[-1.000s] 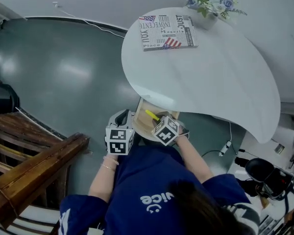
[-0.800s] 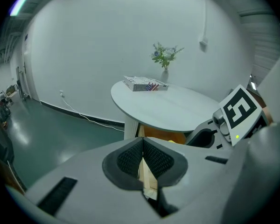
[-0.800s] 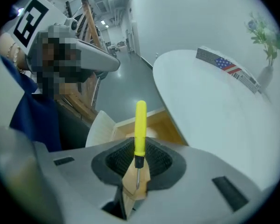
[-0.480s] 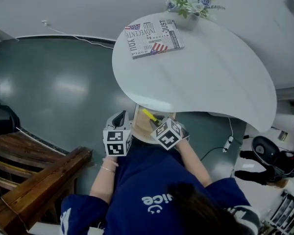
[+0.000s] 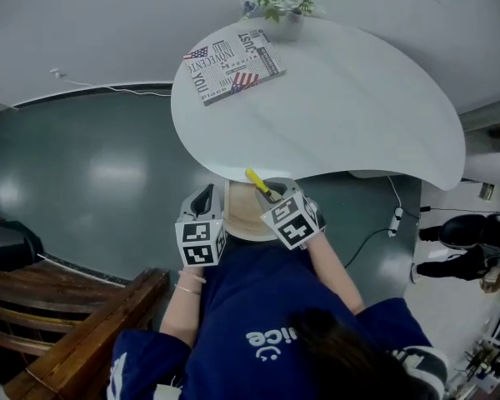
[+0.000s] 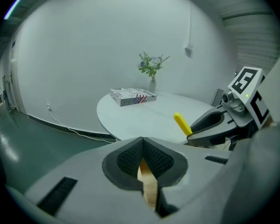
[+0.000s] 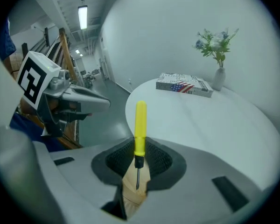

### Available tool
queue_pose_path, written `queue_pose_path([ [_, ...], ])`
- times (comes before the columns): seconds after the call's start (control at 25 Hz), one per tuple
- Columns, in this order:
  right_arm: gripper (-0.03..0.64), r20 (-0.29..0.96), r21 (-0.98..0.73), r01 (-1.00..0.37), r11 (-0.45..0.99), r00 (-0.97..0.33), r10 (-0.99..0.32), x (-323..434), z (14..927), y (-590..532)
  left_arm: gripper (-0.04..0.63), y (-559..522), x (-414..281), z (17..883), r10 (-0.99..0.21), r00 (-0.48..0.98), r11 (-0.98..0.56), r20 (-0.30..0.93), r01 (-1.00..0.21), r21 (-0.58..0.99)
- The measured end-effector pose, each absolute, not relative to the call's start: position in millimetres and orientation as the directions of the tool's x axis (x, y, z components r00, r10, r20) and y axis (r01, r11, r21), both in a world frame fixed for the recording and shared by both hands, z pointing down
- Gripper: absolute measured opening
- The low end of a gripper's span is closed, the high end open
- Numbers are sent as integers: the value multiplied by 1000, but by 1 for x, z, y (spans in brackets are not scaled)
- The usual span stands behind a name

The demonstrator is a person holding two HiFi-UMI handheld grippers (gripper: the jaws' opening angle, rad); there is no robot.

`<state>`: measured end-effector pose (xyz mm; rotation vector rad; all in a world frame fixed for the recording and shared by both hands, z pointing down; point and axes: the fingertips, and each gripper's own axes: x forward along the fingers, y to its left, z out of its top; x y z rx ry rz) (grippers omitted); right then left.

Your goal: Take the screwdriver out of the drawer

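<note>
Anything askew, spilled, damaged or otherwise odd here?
Nothing stands out. The right gripper clamps the yellow screwdriver by its handle; the book lies flat and the vase stands upright on the table.

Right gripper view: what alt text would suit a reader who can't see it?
A yellow-handled screwdriver stands upright in frame, clamped between the grey jaws of the right gripper, tip toward the camera. Beyond is a white table with a book and a vase of flowers.

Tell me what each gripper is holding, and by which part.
The right gripper holds the yellow screwdriver by the lower end of its handle, next to the shaft. The left gripper is shut on nothing.
</note>
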<state>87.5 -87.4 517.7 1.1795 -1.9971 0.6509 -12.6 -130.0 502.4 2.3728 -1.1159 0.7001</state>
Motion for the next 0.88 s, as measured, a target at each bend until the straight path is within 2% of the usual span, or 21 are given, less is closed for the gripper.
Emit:
queue_pose_path([
  [0.24, 78, 737, -81, -949, 304, -263, -623, 111, 497, -94, 5, -140, -3, 482, -624, 559, -599, 546, -791, 126],
  [0.56, 78, 605, -23, -990, 138, -124, -786, 144, 458, -100, 5, -144, 17, 456, -641, 600, -625, 479, -770, 128],
  [0.88, 78, 470, 29, -998, 53, -34, -882, 164, 417, -102, 5, -142, 37, 423, -662, 630, -643, 407, -756, 124],
])
